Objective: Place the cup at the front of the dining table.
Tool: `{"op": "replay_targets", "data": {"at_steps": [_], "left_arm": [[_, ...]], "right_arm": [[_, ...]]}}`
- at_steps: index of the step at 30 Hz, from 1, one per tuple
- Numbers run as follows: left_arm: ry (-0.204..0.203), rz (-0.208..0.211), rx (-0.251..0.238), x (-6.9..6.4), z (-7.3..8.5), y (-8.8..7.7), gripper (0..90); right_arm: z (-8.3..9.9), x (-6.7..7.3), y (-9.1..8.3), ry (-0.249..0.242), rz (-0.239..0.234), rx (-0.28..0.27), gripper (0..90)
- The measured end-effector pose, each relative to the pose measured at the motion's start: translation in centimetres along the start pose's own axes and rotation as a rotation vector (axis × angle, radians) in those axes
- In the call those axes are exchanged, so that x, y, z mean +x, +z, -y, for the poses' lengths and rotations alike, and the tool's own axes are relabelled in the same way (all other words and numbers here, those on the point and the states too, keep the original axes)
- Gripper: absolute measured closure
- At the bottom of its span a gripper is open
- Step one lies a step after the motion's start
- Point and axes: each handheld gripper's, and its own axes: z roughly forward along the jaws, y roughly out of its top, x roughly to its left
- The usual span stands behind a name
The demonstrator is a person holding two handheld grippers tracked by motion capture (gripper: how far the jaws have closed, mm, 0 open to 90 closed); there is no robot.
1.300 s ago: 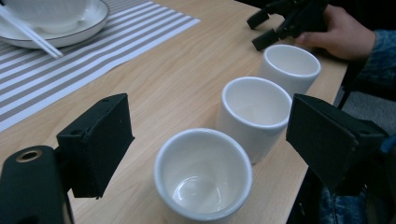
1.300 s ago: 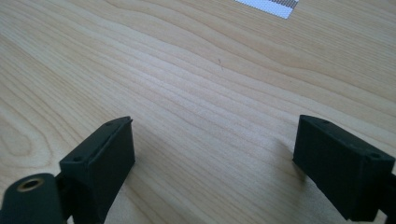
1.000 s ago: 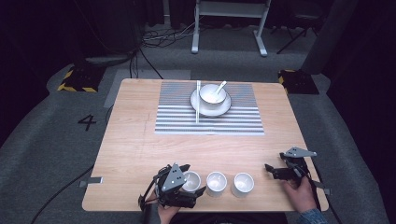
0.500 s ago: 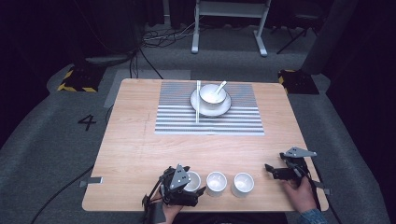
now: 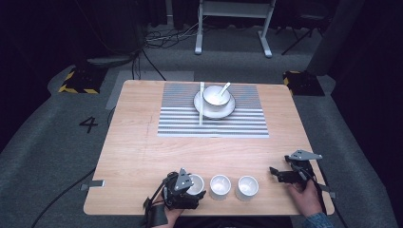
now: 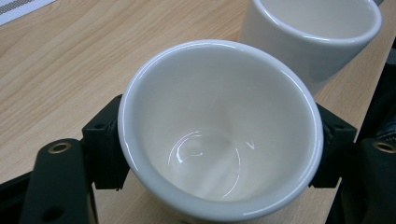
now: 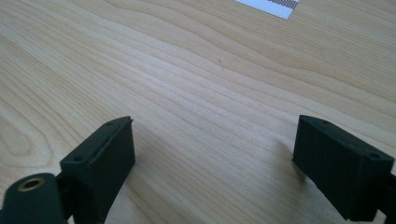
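Three small white cups stand in a row near the table's front edge. My left gripper is shut on the left cup. In the left gripper view this cup is empty, with a black jaw pressed on each side of it. The middle cup stands close beside it, and the right cup stands past that. My right gripper rests at the front right, apart from the cups. In the right gripper view it is open over bare wood.
A striped placemat lies at the far middle of the wooden table. On it is a plate with a white bowl holding a spoon, and chopsticks lie beside it. The mat's corner shows ahead.
The left gripper has shifted slightly at the left cup, which stays where it stood. The right gripper has not moved.
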Motion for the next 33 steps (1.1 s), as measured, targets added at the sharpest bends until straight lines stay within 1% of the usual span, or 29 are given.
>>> {"op": "replay_targets", "data": {"at_steps": [4, 10, 12, 15, 19, 24, 25, 29, 31, 33], "left_arm": [[0.014, -0.007, 0.02, -0.3, -0.1, -0.1, 25.9], [0.026, -0.006, 0.033, -0.5, -0.2, -0.2, 26.2], [0.024, -0.005, 0.031, -0.5, -0.2, -0.2, 26.2], [0.008, 0.014, 0.029, -0.4, -0.2, -0.3, 26.3], [0.013, 0.015, 0.035, -0.5, -0.3, -0.3, 26.4], [0.014, 0.029, 0.047, -0.6, -0.5, -0.5, 26.4], [0.015, 0.028, 0.052, -0.6, -0.6, -0.6, 26.4], [0.031, -0.007, 0.049, -0.9, -1.0, -1.1, 26.4], [0.029, 0.002, 0.041, -0.8, -1.1, -1.3, 26.4], [0.014, 0.021, 0.038, -0.6, -1.2, -1.5, 26.4]], "right_arm": [[0.0, 0.0, 0.0, 0.0, 0.0, 0.0, 12.9], [0.0, 0.0, 0.0, 0.0, 0.0, 0.0, 12.9], [0.0, 0.0, 0.0, 0.0, 0.0, 0.0, 12.9], [0.0, 0.0, 0.0, 0.0, 0.0, 0.0, 13.0], [0.0, 0.0, 0.0, -0.001, -0.001, 0.0, 13.0], [0.0, 0.0, 0.0, -0.001, -0.002, -0.001, 13.3], [0.0, 0.0, 0.0, -0.001, -0.001, -0.001, 13.3], [0.0, 0.0, 0.0, -0.001, -0.002, -0.001, 13.3], [0.0, 0.0, 0.0, -0.001, -0.002, -0.001, 13.3], [0.0, 0.0, 0.0, -0.001, -0.002, -0.001, 13.4]]}}
